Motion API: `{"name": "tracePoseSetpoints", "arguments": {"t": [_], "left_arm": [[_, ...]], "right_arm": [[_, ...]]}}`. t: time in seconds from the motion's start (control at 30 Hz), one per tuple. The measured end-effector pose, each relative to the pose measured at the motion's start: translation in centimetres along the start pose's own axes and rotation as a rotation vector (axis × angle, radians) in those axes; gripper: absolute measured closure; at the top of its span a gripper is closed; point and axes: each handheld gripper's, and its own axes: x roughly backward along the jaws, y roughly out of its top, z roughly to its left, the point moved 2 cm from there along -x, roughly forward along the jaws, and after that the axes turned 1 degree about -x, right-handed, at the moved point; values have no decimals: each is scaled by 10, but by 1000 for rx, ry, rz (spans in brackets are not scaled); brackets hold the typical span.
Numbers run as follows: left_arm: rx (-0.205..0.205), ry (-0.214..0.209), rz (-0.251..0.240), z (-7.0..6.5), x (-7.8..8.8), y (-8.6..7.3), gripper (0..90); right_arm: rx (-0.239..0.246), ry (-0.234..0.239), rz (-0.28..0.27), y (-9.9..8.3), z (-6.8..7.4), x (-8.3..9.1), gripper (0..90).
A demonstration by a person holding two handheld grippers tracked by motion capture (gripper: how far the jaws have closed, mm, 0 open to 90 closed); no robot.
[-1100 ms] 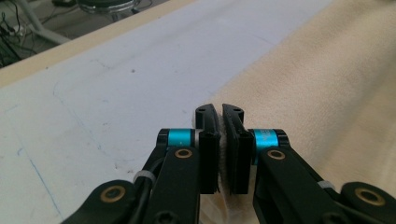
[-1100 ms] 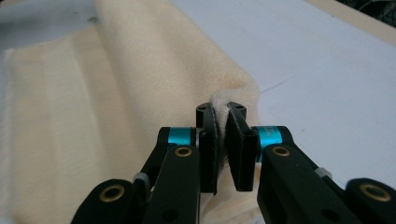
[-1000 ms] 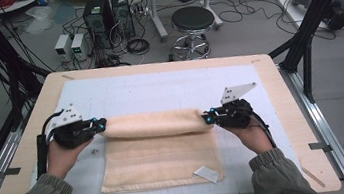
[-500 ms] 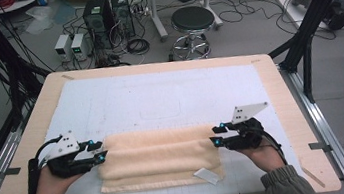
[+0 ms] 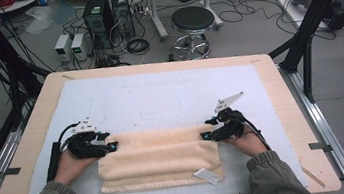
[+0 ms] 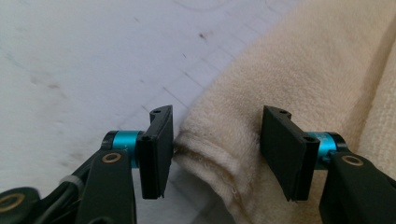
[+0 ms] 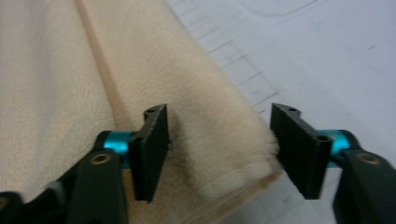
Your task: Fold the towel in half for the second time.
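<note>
With the cream terry-cloth towel point(image 5: 158, 158) folded over, my left claw point(image 6: 215, 140) and right claw point(image 7: 218, 142) have just been opening, both released with its corners between the jaws; further folding presumably remains.

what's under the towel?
The folded towel lies on the white mat, which covers the wooden table. Lower towel layers stick out along the near edge, with a white tag. Anything between the folds is hidden.

Towel point(image 6: 261, 88): cream terry cloth, fuzzy, matt, stitched hem between jaws. Mat point(image 5: 159, 91): pale, matt, gridded, scuffed. Table point(image 5: 282, 107): light wood rim. Jaws: matt black plastic.
</note>
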Motion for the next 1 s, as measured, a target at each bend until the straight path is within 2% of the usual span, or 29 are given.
{"name": "tracePoseSetpoints", "arguments": {"t": [0.07,0.1,0.13,0.2,0.27,0.37,0.57,0.6,0.63,0.67,0.7,0.73,0.8,0.9,1.0], "left_arm": [[-3,-15,-6,0,3,0,652],[-1,-14,-6,0,4,1,715],[-3,-6,-5,0,5,2,752],[-19,36,-28,-1,7,8,784],[-22,87,-81,0,10,18,792],[-13,143,-122,8,11,40,795],[6,230,-173,40,3,86,793],[6,246,-164,46,-2,92,785],[14,273,-140,53,-8,95,754],[34,300,-115,59,-13,97,687],[60,312,-103,64,-16,96,616],[77,298,-94,66,-17,93,576],[70,269,-76,66,-17,85,560],[60,219,-88,60,-13,70,547],[15,156,-87,46,-8,57,542]], "right_arm": [[1,40,20,-1,2,-2,658],[32,49,19,1,4,-2,729],[41,45,24,2,6,0,756],[60,24,13,4,7,3,775],[58,-2,-16,9,5,7,778],[63,-65,-51,22,-3,15,779],[49,-146,-103,61,-35,22,773],[47,-166,-109,67,-42,22,749],[44,-196,-118,73,-50,20,685],[25,-240,-120,76,-58,19,593],[1,-273,-115,78,-66,17,541],[-24,-274,-124,76,-71,17,537],[-51,-260,-115,71,-75,16,496],[-11,-237,-89,62,-65,16,487],[4,-180,-97,52,-48,19,484]]}}
